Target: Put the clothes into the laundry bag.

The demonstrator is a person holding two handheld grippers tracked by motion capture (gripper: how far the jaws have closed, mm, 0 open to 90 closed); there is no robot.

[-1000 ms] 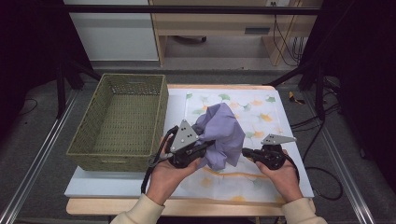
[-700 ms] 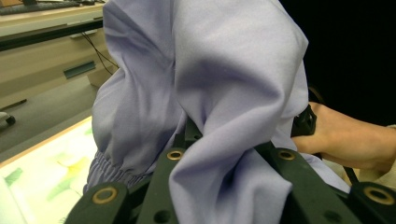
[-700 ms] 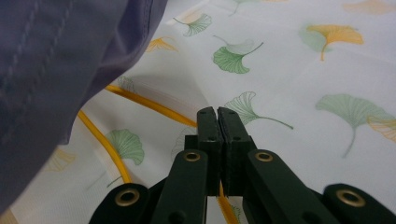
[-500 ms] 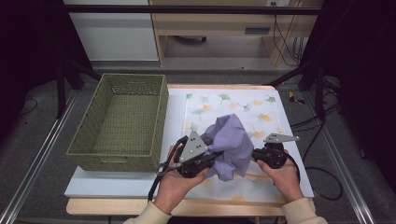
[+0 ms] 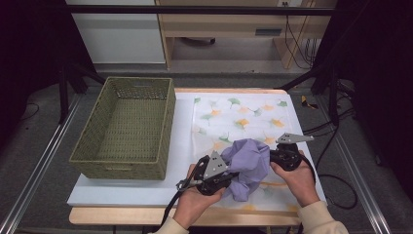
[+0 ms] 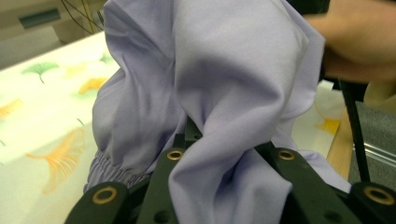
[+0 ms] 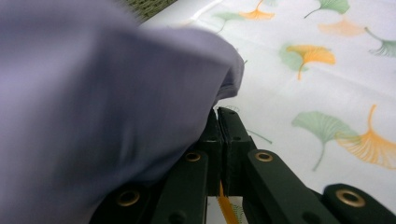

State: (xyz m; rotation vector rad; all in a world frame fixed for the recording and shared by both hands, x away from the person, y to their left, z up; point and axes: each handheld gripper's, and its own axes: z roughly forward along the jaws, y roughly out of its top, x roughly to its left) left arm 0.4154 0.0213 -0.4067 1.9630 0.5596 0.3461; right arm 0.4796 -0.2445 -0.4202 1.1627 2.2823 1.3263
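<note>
The basket (image 5: 125, 127) walls off the left; patterned mat (image 5: 243, 114) ahead lies open.

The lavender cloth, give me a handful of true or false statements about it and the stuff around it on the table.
1. The lavender cloth is held between both grippers. True.
2. The cloth lies inside the wicker basket. False: the basket is empty; the cloth is above the leaf-print mat.
3. The right gripper has its jaws shut. True.
4. The basket sits at the right of the mat in the high view. False: it sits at the left.
5. The left gripper hangs free of the cloth. False: cloth bunches between its jaws.
</note>
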